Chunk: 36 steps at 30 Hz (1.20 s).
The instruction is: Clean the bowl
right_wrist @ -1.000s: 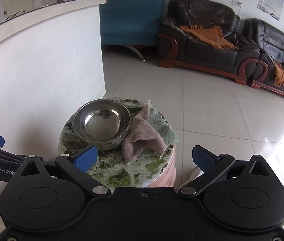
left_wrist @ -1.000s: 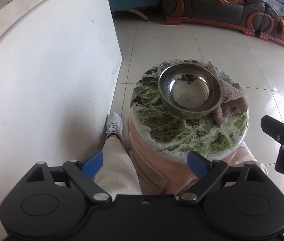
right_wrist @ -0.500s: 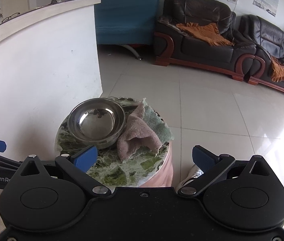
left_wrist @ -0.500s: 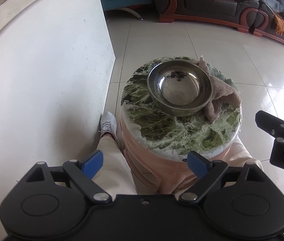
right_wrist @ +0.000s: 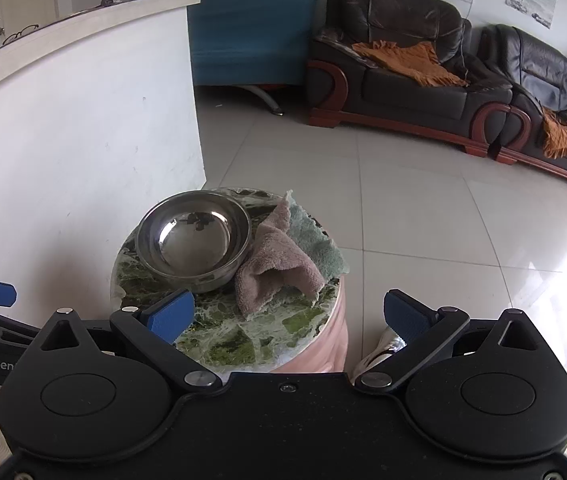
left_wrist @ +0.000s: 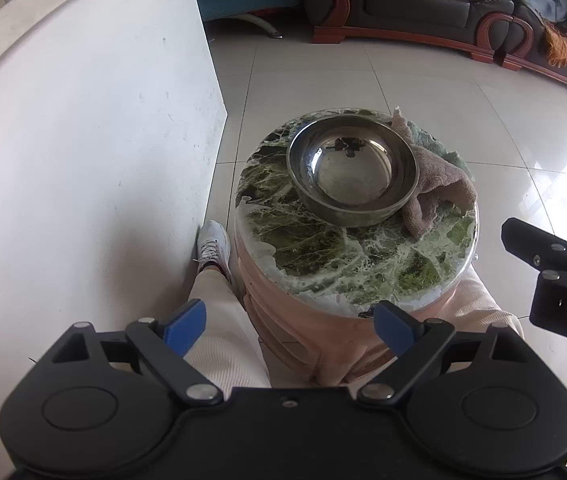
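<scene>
Both grippers spread wide, bowl (left_wrist: 353,170) beside cloth (left_wrist: 435,196)

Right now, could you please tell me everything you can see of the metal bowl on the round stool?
The metal bowl is round, shiny steel with a rolled rim and looks empty; its polished inside mirrors the room. It sits upright on the far side of the green marbled stool top. The crumpled pinkish-brown cloth lies against its right side, touching it. Neither gripper touches it.
</scene>
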{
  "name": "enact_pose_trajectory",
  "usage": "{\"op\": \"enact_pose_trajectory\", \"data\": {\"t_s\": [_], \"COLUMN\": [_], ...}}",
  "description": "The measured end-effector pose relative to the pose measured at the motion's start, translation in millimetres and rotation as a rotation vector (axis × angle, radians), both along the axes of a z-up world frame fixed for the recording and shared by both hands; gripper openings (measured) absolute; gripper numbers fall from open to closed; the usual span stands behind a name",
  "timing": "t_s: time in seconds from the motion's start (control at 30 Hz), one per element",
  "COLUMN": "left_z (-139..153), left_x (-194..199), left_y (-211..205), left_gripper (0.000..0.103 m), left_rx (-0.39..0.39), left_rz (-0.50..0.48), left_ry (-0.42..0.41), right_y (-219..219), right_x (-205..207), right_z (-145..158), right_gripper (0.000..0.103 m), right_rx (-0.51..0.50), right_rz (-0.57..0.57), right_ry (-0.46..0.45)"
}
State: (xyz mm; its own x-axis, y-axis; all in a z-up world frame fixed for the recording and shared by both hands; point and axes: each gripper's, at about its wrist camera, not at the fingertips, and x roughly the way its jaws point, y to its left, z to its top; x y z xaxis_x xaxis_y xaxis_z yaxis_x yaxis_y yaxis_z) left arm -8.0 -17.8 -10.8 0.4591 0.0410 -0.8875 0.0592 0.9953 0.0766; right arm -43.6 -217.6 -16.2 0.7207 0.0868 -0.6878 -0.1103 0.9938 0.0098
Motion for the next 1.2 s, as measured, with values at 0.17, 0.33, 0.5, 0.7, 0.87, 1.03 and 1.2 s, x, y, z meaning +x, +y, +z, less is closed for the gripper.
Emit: {"op": "enact_pose_trajectory", "data": {"t_s": [0.17, 0.33, 0.5, 0.7, 0.87, 1.03, 1.2], "left_z": [-0.4, -0.3, -0.3, 0.0, -0.1, 0.8, 0.3], "left_x": [0.1, -0.9, -2.0, -2.1, -1.6, -1.8, -1.0], "left_y": [0.2, -0.1, -1.1, -0.9, -0.5, 0.4, 0.7], "left_gripper": [0.091, 0.091, 0.091, 0.091, 0.091, 0.091, 0.091], "left_rx": [0.0, -0.004, 0.002, 0.007, 0.006, 0.003, 0.003], "left_rz": [0.002, -0.001, -0.006, -0.005, -0.003, -0.001, 0.002], "left_ry": [0.002, 0.002, -0.004, -0.012, -0.01, -0.011, -0.008], "right_y": [0.7, 0.5, -1.9, -1.0, -0.5, 1.0, 3.3], "right_x": [0.6, 1.3, -0.7, -0.9, -0.6, -0.3, 0.7], "right_z": [0.5, -0.1, -0.2, -0.2, -0.1, -0.3, -0.8], "right_gripper": [0.103, 0.103, 0.103, 0.103, 0.103, 0.103, 0.103], "right_rx": [-0.001, -0.001, 0.003, 0.001, 0.0, -0.002, -0.006], "right_rz": [0.0, -0.002, 0.001, 0.002, 0.002, 0.004, 0.01], "right_ry": [-0.001, 0.0, 0.0, 0.001, 0.002, 0.004, 0.006]}}
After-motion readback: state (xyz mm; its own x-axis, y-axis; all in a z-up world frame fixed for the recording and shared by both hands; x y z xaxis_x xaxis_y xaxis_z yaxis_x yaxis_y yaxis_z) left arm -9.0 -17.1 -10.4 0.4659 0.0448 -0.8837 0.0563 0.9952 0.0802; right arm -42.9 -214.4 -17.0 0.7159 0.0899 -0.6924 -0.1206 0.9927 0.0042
